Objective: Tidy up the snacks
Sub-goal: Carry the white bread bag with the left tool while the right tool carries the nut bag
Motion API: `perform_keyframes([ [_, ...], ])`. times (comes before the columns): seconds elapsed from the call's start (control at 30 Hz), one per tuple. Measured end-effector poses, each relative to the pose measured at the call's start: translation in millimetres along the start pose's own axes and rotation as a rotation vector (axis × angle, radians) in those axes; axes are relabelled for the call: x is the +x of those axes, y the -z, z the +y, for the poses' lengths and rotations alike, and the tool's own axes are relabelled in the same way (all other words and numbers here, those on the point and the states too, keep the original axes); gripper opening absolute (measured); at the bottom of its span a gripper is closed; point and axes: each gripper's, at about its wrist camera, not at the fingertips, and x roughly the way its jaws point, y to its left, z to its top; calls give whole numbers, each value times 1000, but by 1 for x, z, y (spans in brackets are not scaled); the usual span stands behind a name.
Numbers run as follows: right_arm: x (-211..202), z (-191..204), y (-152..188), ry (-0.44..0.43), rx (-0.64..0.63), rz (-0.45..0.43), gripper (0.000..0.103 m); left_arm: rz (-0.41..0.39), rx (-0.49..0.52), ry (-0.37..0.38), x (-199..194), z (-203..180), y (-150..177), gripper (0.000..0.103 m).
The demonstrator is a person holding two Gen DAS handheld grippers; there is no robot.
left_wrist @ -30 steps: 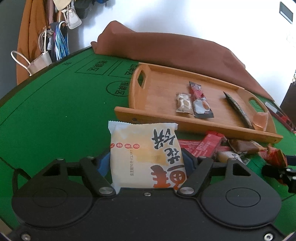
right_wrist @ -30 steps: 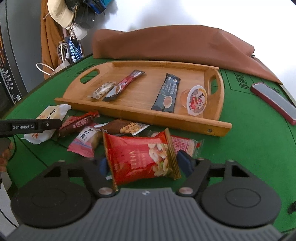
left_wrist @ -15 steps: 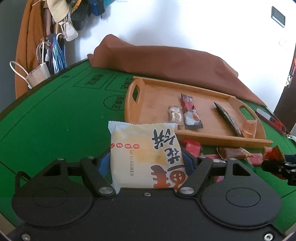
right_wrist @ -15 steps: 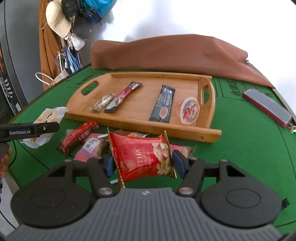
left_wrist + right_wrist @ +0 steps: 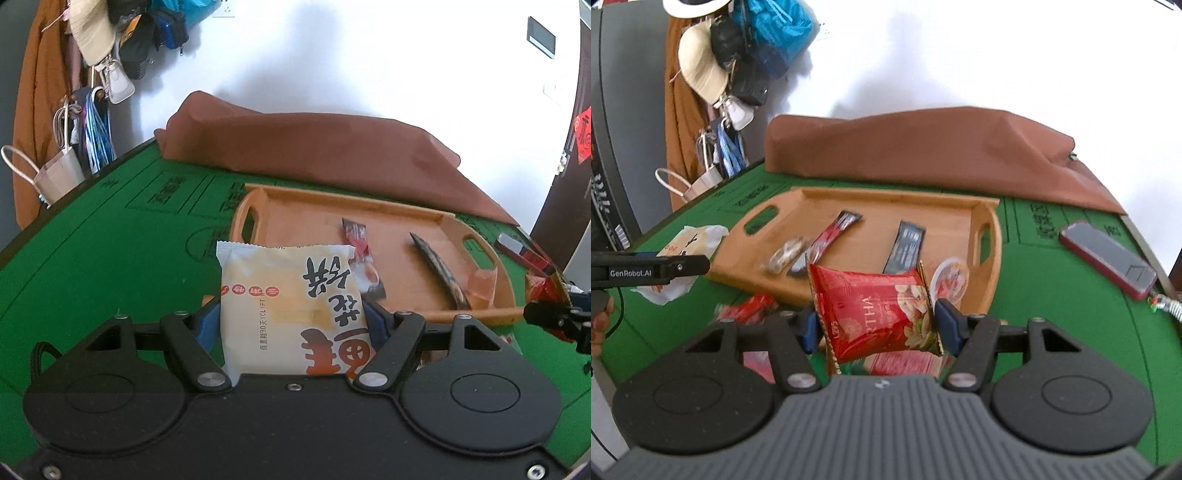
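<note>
Two grippers, each clamped sideways on its own pack: left gripper (image 5: 291,325) on your cream pastry packet (image 5: 291,299), right gripper (image 5: 877,328) on the red nut bag (image 5: 875,314), both lifted clear for the wooden tray (image 5: 991,236).

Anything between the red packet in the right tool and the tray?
Nothing visible. The red packet hangs above the tray's near rim; sachets and a jelly cup occupy the floor, with bare wood between.

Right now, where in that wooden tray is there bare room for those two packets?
The wooden tray is bare at its left end, between the slotted handle and the nut packet. A gap lies between the red stick and the dark sachet. The jelly cup crowds the right corner; loose snacks crowd the felt in front.
</note>
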Motion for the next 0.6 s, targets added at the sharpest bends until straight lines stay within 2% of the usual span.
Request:
perform_keyframes([
  [0.27,20,-17,-44,44,4,-10,64,26,-40,36,24,-2,-48,73],
  [0.4,40,-24,-65,62,5,23,64,54,-55,52,45,-7,-72,73],
  [0.6,75,-24,-82,136,-52,71,64,98,-69,30,87,-16,-93,73],
])
